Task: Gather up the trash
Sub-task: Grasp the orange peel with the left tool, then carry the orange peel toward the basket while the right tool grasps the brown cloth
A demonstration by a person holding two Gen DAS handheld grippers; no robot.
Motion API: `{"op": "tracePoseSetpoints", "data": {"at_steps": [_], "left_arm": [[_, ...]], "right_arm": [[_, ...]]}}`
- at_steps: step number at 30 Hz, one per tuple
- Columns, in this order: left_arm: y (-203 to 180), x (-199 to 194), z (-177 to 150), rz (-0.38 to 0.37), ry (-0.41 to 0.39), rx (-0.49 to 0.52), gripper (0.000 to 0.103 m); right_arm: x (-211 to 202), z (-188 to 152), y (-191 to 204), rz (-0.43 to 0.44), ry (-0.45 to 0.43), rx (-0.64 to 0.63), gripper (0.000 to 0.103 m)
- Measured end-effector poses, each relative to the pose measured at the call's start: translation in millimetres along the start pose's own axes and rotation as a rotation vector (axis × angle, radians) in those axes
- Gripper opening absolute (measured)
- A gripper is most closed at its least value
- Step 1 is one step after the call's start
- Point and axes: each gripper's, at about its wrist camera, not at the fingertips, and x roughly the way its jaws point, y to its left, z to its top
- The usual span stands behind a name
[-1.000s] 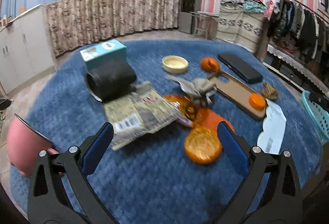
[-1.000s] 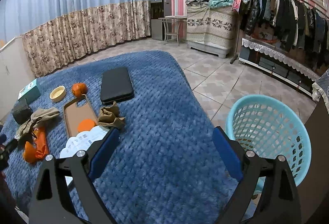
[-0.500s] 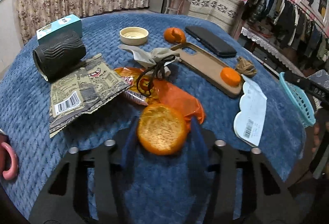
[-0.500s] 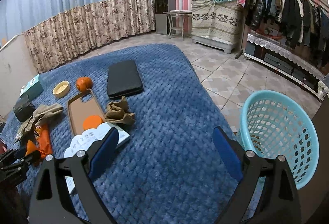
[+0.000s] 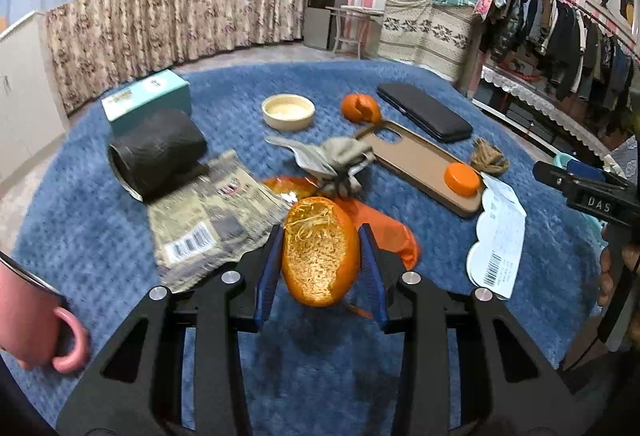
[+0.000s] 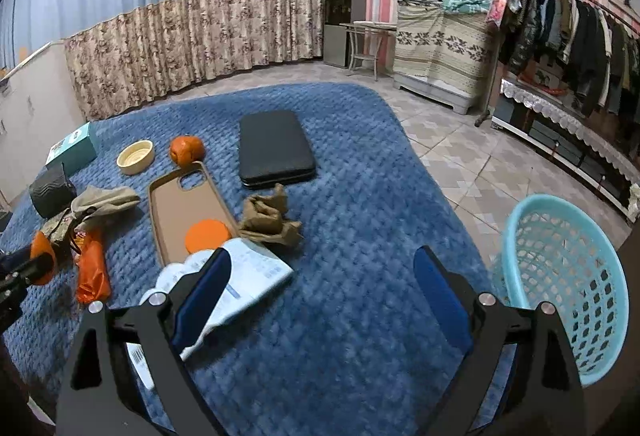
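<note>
My left gripper is closing its jaws on half an orange peel; both blue pads press its sides, and it is tipped up, just above the blue blanket. Behind it lie an orange plastic wrapper, a green snack packet, a crumpled grey rag, a brown paper wad and a white receipt. My right gripper stands open over the blanket with nothing between its fingers; its left finger overlaps the receipt. A turquoise basket stands on the floor to its right.
On the blanket also lie a brown phone case with an orange cap on it, a black wallet, a whole orange, a cream bowl, a black cup and a teal box. A pink mug sits lower left.
The left jaws have gone from wide open to closed on the orange peel and tipped it up off the blanket. The right gripper has shifted left, nearer the receipt.
</note>
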Motion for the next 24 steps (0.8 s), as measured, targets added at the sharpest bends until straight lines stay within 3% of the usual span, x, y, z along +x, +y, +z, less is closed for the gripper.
{"op": "tracePoseSetpoints", "data": {"at_steps": [5, 7, 8, 10, 14, 19, 24], "left_arm": [[5, 0, 12, 0.036, -0.02, 0.004, 0.037], [5, -1, 19, 0.056, -0.035, 0.009, 0.037], [5, -1, 23, 0.057, -0.044, 0.006, 0.037], [4, -2, 29, 0.052, -0.057, 0.002, 0.037], [-5, 1, 43, 0.047, -0.078, 0.012, 0.037], [-25, 2, 58, 0.023, -0.096, 0.021, 0.037], [-62, -6, 74, -0.008, -0.145, 0.077, 0.037]], "right_arm": [[22, 10, 14, 0.035, 0.007, 0.002, 0.091], [35, 11, 18, 0.048, 0.034, 0.004, 0.086], [41, 12, 21, 0.046, 0.046, -0.002, 0.081], [48, 11, 23, 0.06, 0.066, -0.002, 0.059], [57, 10, 24, 0.119, 0.093, -0.002, 0.039], [29, 15, 16, 0.093, -0.005, -0.014, 0.037], [-24, 22, -27, 0.03, -0.128, 0.051, 0.037]]}}
